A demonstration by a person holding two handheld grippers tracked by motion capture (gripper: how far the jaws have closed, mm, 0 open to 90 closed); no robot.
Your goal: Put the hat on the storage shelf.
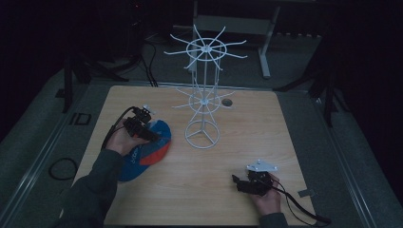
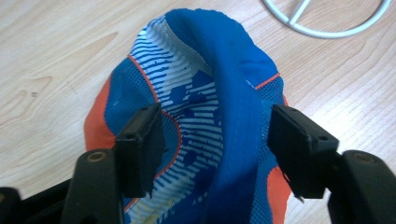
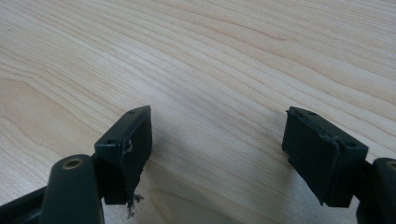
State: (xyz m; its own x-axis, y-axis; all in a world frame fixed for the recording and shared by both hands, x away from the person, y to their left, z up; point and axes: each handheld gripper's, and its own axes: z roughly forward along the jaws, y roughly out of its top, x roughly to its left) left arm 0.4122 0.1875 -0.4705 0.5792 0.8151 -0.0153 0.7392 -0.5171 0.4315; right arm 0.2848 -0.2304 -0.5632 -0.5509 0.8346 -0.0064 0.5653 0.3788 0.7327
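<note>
The left gripper (image 2: pixel 217 140) hovered with jaws wide astride a raised blue fold of the cap (image 2: pixel 205 121), which ran straight ahead between them, while the right gripper (image 3: pixel 219 154), also wide, held nothing over bare table (image 3: pixel 210 56)

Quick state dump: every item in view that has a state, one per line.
left gripper: open, jaws either side of a raised fold of the cap, not clamped
right gripper: open, nothing between the jaws, low over bare table
cap: lying on the table, crumpled, not hung
white wire rack: upright on the table, nothing on its arms
table: wood top, carrying cap and rack
</note>
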